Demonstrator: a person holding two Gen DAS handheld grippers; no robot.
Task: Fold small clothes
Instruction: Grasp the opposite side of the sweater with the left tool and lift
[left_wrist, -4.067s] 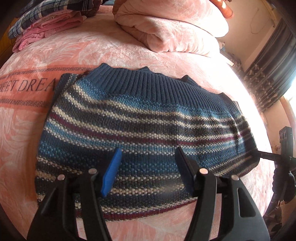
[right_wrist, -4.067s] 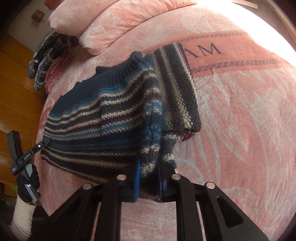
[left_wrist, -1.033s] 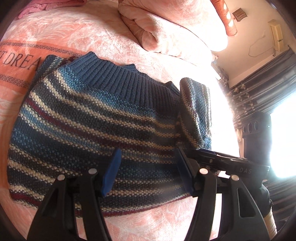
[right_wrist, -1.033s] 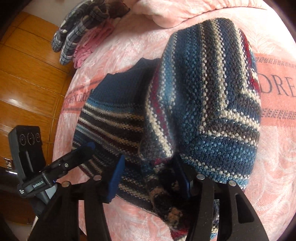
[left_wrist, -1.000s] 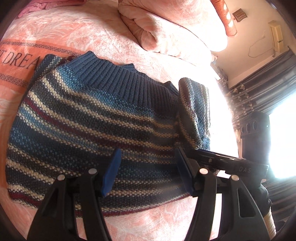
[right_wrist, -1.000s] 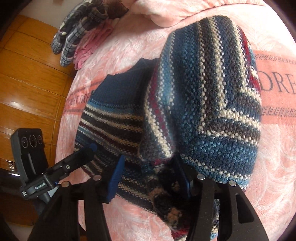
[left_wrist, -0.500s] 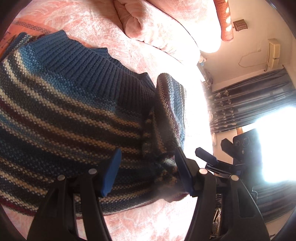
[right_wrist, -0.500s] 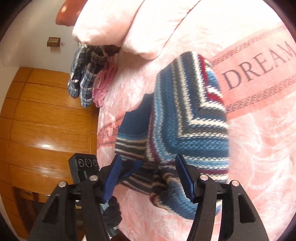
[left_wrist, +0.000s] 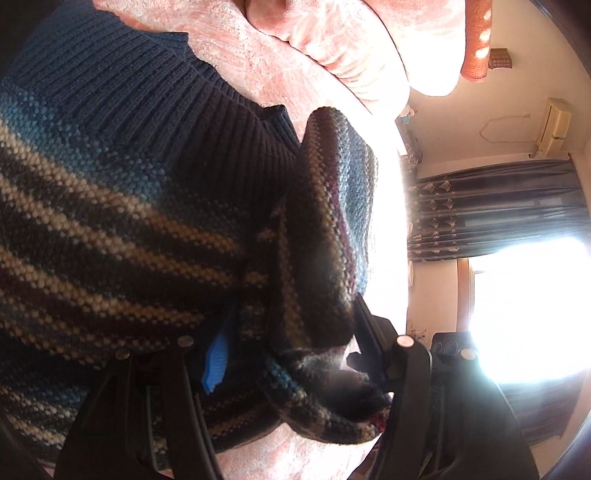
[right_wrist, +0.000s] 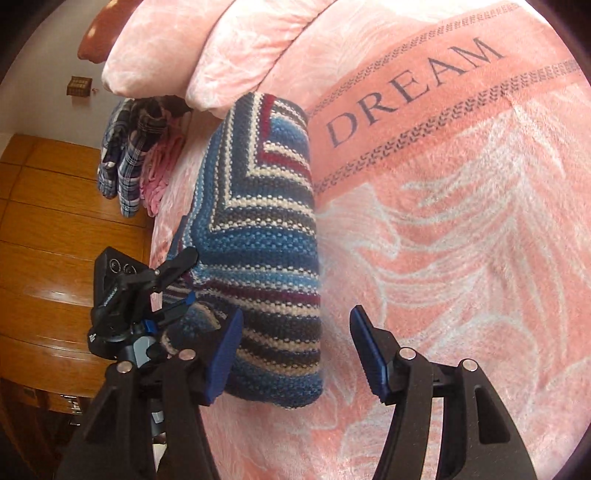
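Gaping wide with nothing between its jaws, the right gripper hangs beside the striped sweater lying folded on the pink blanket. The left gripper straddles the sweater's folded edge, jaws spread. Beyond lie plaid clothes.

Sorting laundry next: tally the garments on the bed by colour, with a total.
Blue striped knit sweater: 1
Blue plaid garment: 1
Pink garment: 1
Total: 3
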